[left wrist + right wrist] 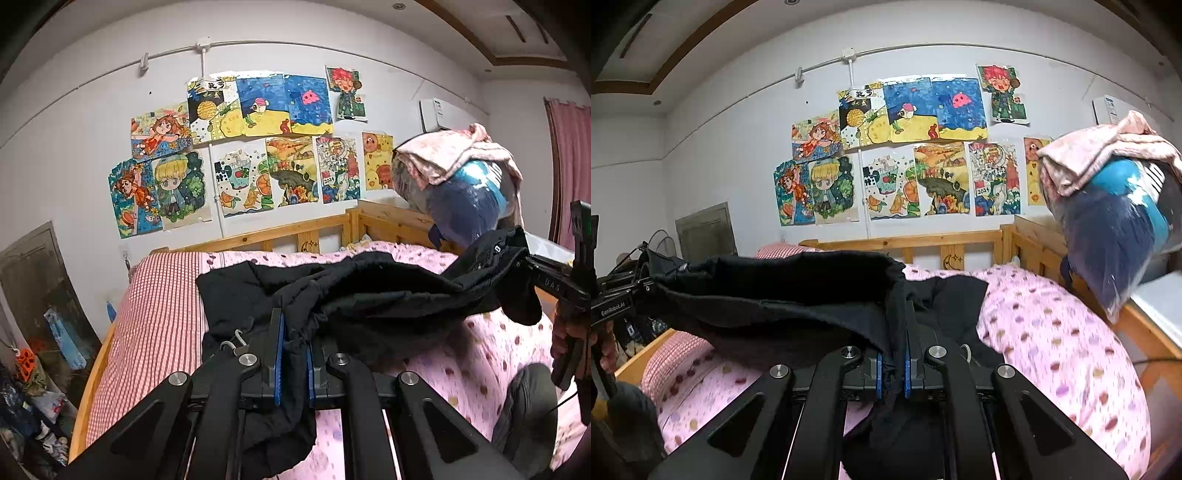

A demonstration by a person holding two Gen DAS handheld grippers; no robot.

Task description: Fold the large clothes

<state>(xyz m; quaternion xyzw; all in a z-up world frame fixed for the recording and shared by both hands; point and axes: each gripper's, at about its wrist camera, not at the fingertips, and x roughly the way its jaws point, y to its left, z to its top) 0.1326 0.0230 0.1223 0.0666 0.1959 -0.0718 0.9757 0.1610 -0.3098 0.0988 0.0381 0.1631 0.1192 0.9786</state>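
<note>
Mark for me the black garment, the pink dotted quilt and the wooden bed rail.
Black garment (369,291), left wrist view: on the lifted middle span.
Pink dotted quilt (1052,332), right wrist view: on its bare rounded top.
Wooden bed rail (905,240), right wrist view: on the top bar.

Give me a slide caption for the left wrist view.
Left gripper and right gripper pinch a black garment, lifting it over the pink spotted bedding.

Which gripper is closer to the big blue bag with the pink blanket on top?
Right. The right gripper holds the black garment on the blue bag's side; the left gripper holds the far end.
</note>
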